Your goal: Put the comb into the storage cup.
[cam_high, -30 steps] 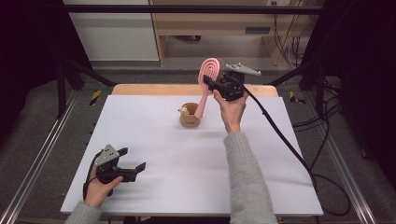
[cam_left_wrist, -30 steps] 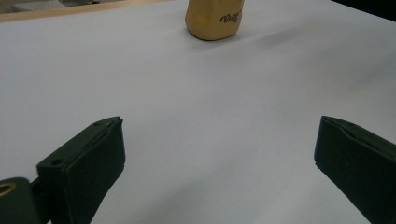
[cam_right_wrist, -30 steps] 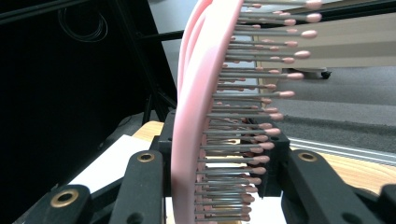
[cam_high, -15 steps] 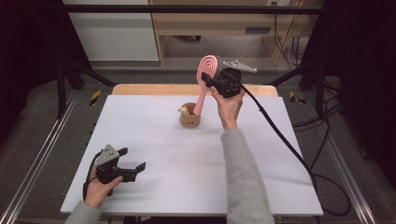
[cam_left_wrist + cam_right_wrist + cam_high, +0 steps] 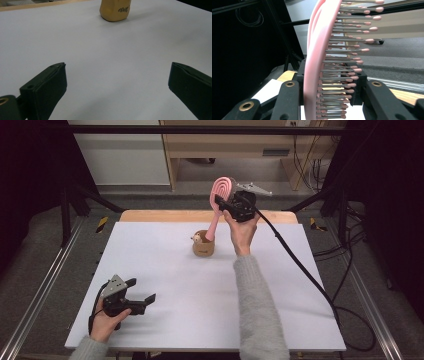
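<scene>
one pink hairbrush (image 5: 220, 195), one cup (image 5: 203, 247)

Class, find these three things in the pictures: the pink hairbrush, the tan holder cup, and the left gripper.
pink hairbrush (image 5: 222, 187): high view, on the looped head.
tan holder cup (image 5: 203, 249): high view, on its front wall.
left gripper (image 5: 142, 291): high view, midway between its open fingertips.

Even overhead light brightens the white table (image 5: 165, 270) — surroundings fall dark; the hairbrush (image 5: 317, 62) bristles blur close up.
</scene>
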Tool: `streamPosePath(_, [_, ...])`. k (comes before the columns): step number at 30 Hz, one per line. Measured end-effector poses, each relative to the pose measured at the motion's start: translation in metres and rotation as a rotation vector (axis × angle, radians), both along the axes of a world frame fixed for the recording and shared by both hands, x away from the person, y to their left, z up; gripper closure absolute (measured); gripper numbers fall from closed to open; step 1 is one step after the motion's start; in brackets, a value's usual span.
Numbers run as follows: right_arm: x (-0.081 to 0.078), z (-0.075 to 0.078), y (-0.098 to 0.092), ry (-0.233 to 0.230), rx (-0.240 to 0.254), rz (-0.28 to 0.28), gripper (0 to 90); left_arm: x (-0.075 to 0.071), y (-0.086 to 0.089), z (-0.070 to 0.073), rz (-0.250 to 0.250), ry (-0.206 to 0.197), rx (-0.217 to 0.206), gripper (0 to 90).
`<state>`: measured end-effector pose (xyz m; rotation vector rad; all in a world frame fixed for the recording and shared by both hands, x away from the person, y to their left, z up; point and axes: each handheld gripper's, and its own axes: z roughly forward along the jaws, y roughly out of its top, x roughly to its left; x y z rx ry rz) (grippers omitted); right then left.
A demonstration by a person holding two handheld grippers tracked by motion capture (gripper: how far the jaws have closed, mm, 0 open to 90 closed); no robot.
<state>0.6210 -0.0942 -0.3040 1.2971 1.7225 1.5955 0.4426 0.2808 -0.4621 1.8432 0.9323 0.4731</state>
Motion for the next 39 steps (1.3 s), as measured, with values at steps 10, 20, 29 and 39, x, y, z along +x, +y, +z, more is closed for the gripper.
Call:
streamPosePath(10, [0.006, -0.002, 0.002, 0.002, -0.003, -0.009, 62.3, 0.0, -0.001, -0.001, -0.002, 0.009, 0.0, 1.5])
streamPosePath(20, [0.013, -0.008, 0.007, 0.012, 0.001, -0.013, 62.3, 0.001, -0.002, -0.001, -0.008, 0.014, 0.006, 1.1])
streamPosePath(29, [0.017, -0.016, 0.013, 0.019, -0.006, -0.015, 62.3, 0.001, -0.001, -0.002, -0.004, 0.014, 0.007, 0.8])
streamPosePath(39, [0.021, -0.022, 0.015, 0.027, -0.016, -0.025, 62.3, 0.001, -0.001, -0.002, -0.007, 0.014, 0.01, 0.9])
